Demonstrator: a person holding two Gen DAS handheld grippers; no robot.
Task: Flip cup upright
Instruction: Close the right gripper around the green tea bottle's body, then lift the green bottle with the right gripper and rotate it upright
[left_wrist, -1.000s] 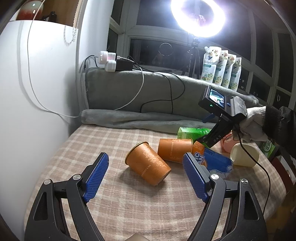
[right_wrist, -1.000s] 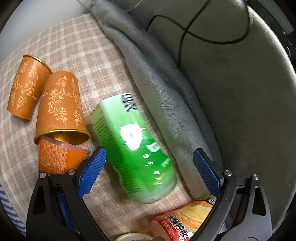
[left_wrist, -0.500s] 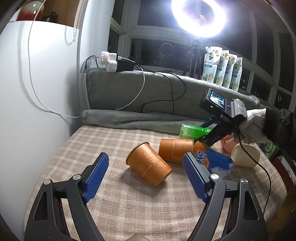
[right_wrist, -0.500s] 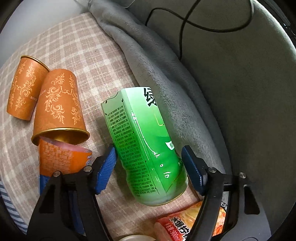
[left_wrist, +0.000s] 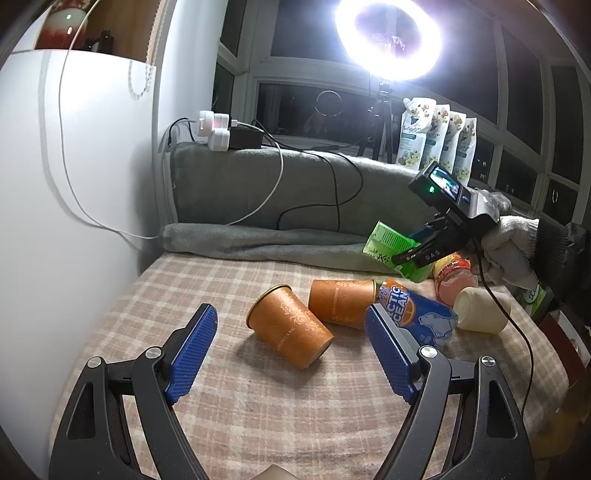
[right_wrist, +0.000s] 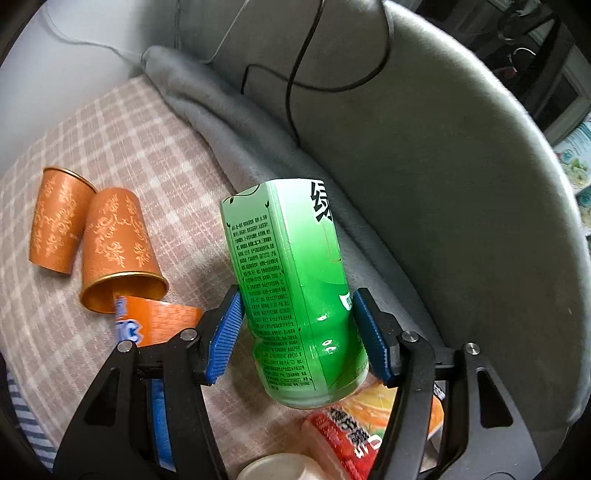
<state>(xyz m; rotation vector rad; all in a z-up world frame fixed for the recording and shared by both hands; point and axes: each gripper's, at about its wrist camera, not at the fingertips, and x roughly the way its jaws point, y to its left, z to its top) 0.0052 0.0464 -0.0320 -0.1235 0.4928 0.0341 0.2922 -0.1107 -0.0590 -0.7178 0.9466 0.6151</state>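
Observation:
My right gripper (right_wrist: 299, 332) is shut on a green cup (right_wrist: 291, 280) and holds it tilted above the checked cloth (right_wrist: 110, 147); its blue pads (right_wrist: 225, 332) press both sides near the rim. From the left wrist view the same green cup (left_wrist: 391, 251) hangs in the right gripper (left_wrist: 417, 251), held by a gloved hand (left_wrist: 513, 243). Two orange cups (left_wrist: 291, 325) (left_wrist: 340, 301) lie on their sides on the cloth. My left gripper (left_wrist: 291, 350) stands open, low over the cloth, just short of the nearer orange cup.
A blue and orange cup (left_wrist: 417, 314), a cream cup (left_wrist: 480, 310) and a pink-orange cup (left_wrist: 454, 280) lie at the right. A grey blanket roll (left_wrist: 258, 240) and cushion (left_wrist: 295, 184) with cables back the cloth. A white wall (left_wrist: 55, 221) is at left.
My right gripper has shut on the green cup and lifted it off the cloth, tilting it up. The left gripper has barely moved.

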